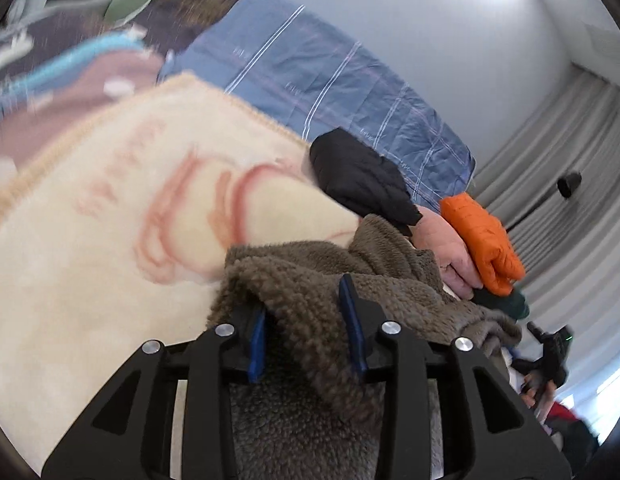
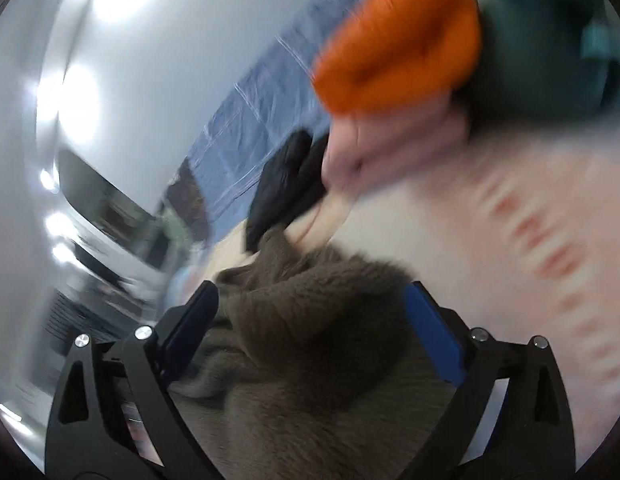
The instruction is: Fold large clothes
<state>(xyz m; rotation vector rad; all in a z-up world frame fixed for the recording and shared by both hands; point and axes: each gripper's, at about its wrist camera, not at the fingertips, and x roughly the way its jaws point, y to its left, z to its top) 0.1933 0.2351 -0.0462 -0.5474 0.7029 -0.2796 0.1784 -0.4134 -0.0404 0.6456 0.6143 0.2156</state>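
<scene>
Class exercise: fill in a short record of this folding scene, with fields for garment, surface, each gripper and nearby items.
garment: brown fleece, bunched
surface: cream blanket with red print
left gripper: jaws part open, fleece between them
right gripper: jaws wide, fleece between them, not clamped
nearby: black jacket, orange jacket, blue striped bedding

Brown garment shaggy fleece; cream blanket soft, matt.

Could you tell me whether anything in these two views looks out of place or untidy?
Yes: the brown fleece garment lies bunched and rumpled on the cream blanket, not flat. A fold of it sits between the left gripper pads. The right gripper stands wide open over it. The right view is too blurred to judge more.
</scene>
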